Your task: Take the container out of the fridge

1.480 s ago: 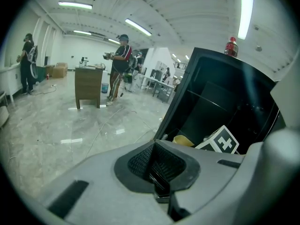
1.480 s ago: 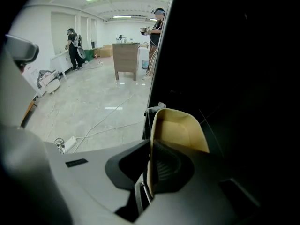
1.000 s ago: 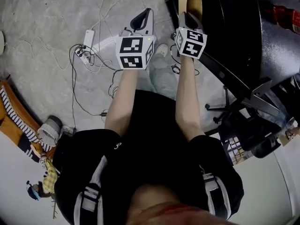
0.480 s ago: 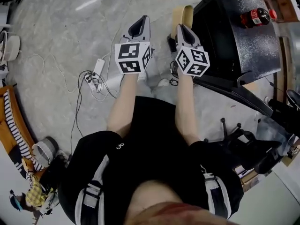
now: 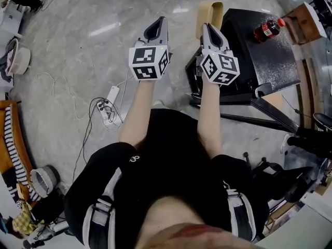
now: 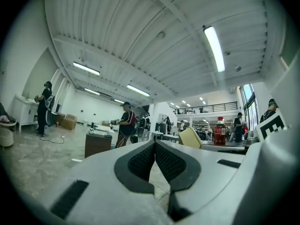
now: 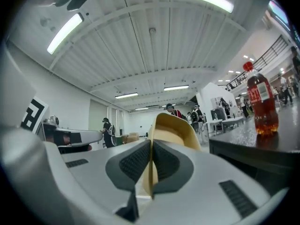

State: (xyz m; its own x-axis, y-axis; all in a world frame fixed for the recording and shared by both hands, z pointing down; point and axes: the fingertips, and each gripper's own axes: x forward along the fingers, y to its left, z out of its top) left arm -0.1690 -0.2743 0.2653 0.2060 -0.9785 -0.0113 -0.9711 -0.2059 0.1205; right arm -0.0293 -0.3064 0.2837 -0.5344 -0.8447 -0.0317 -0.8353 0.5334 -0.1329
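A tan, thin-walled container [image 5: 211, 11] sticks up from my right gripper [image 5: 206, 27], whose jaws are shut on its wall. In the right gripper view the container's [image 7: 172, 128] wall runs edge-on between the dark pads [image 7: 133, 163] of the right gripper [image 7: 151, 146]. My left gripper [image 5: 155, 27] hangs beside it at the same height, shut with nothing in it; in its own view the left gripper [image 6: 154, 145] has its jaw tips meeting. The container [image 6: 190, 138] shows there too, at right. No fridge is in view.
A black speckled table [image 5: 270, 61] stands just right of the container, with a red-labelled cola bottle [image 5: 266, 30] on it; the bottle [image 7: 261, 102] also shows in the right gripper view. A power strip with cables [image 5: 110, 97] lies on the floor at left. Several people [image 6: 125, 128] stand in the hall.
Both grippers keep side by side while the view swings over the floor. The black table and the cola bottle have come fully into sight. The right gripper's hold on the container is unchanged.
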